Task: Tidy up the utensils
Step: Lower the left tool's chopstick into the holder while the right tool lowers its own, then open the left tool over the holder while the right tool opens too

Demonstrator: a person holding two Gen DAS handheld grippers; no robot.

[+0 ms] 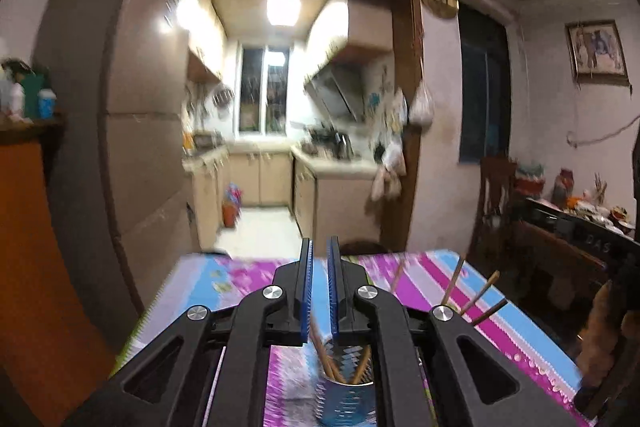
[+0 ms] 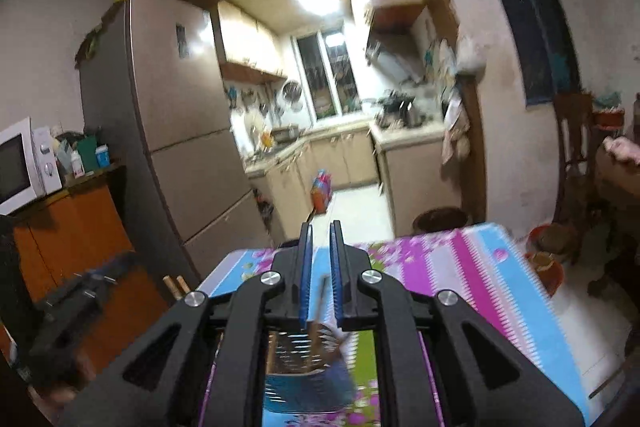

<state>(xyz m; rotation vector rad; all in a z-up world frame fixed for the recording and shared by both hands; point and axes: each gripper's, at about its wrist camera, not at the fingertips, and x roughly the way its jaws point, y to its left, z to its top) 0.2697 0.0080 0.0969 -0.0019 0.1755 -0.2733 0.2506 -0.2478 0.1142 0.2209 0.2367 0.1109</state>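
The left gripper is hanging just above a blue patterned cup that is standing on the bench with its striped floral cloth; several wooden chopsticks are leaning inside the cup, and more are poking up just right of it. Its jaws are standing a narrow gap apart, gripping nothing. The right gripper is hovering above the same cup, jaws likewise slightly parted and empty; a blurred thin stick is showing between them. Gathering chopsticks into the cup looks nearly finished. Next, any stray utensil needs finding, though motion blur is hiding detail.
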